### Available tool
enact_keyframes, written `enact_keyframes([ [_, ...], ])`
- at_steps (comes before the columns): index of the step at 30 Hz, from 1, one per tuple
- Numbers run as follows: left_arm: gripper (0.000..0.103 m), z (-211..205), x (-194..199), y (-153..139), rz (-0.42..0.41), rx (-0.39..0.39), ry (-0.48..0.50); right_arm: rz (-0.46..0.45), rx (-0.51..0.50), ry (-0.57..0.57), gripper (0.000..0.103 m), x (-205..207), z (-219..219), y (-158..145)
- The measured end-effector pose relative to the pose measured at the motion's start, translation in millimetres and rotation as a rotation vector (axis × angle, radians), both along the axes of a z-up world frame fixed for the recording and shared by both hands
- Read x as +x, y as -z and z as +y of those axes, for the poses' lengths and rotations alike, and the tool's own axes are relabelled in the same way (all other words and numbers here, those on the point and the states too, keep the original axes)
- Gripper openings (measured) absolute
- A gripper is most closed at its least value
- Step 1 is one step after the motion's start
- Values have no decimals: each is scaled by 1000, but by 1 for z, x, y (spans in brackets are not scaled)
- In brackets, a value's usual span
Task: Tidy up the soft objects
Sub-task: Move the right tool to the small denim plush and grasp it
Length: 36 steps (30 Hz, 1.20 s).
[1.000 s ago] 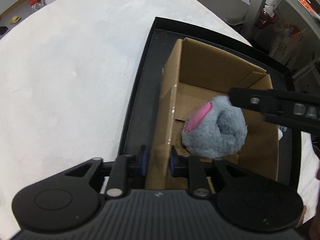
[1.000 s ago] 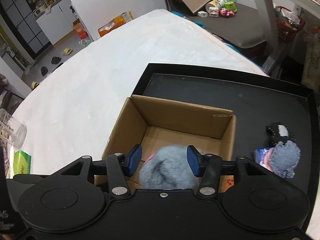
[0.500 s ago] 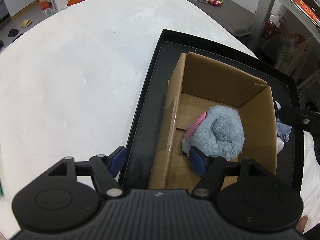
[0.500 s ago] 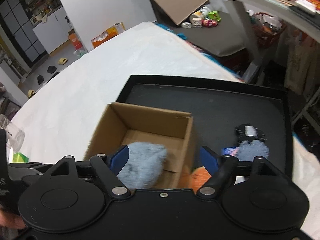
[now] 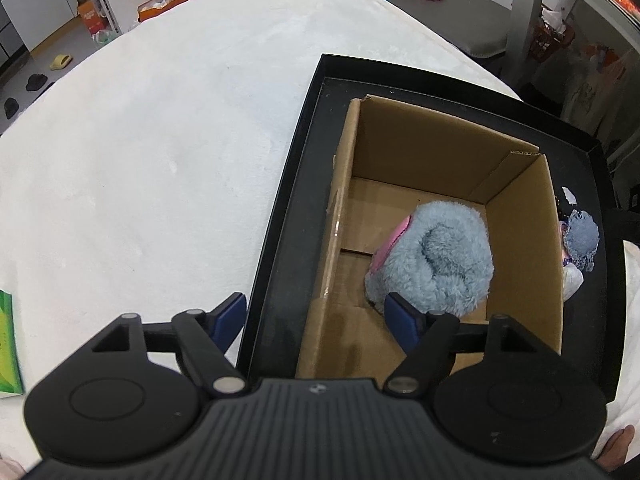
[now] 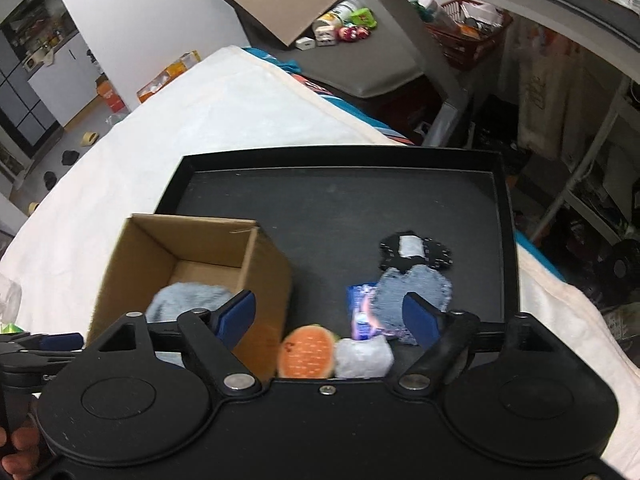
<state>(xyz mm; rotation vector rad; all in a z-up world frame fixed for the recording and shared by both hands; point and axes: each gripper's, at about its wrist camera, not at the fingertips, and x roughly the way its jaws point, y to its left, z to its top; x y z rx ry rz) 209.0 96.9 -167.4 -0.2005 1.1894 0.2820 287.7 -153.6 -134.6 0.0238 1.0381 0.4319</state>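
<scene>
A fluffy grey-blue plush with a pink patch (image 5: 434,258) lies inside an open cardboard box (image 5: 516,216) that stands in a black tray (image 5: 280,216). My left gripper (image 5: 316,318) is open and empty, astride the box's near left wall. My right gripper (image 6: 332,314) is open and empty above the tray, right of the box (image 6: 264,276). Under it lie an orange round soft toy (image 6: 306,352), a pale grey soft piece (image 6: 362,356), a denim-blue cloth piece (image 6: 416,294) and a black dotted cloth (image 6: 416,254). The plush (image 6: 188,300) shows in the box.
The tray (image 6: 340,208) rests on a white padded surface (image 5: 140,160). A green box (image 5: 8,344) lies at the left edge. Beyond the surface are shelves, a red basket (image 6: 468,36) and floor clutter.
My right gripper let go of the plush, opened wide and swung right over the tray's loose items. My left gripper released the box wall, opened and pulled back.
</scene>
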Motion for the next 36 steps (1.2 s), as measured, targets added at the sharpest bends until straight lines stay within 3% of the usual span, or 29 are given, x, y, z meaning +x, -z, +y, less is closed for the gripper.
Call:
enact_keyframes([
  [9, 76, -16, 8, 6, 39, 64, 22, 22, 56, 60, 89, 16, -29, 25],
  [25, 76, -42, 19, 18, 101, 170, 55, 76, 60, 111, 87, 40, -49, 70],
  [28, 76, -43, 19, 17, 111, 180, 48, 101, 52, 98, 67, 42, -48, 77],
  [29, 76, -44, 21, 18, 113, 180, 45, 115, 51, 95, 51, 43, -48, 79],
  [30, 76, -44, 21, 18, 114, 181, 44, 128, 49, 94, 44, 45, -48, 80],
  [36, 76, -46, 21, 17, 114, 193, 45, 87, 41, 67, 29, 38, -47, 72],
])
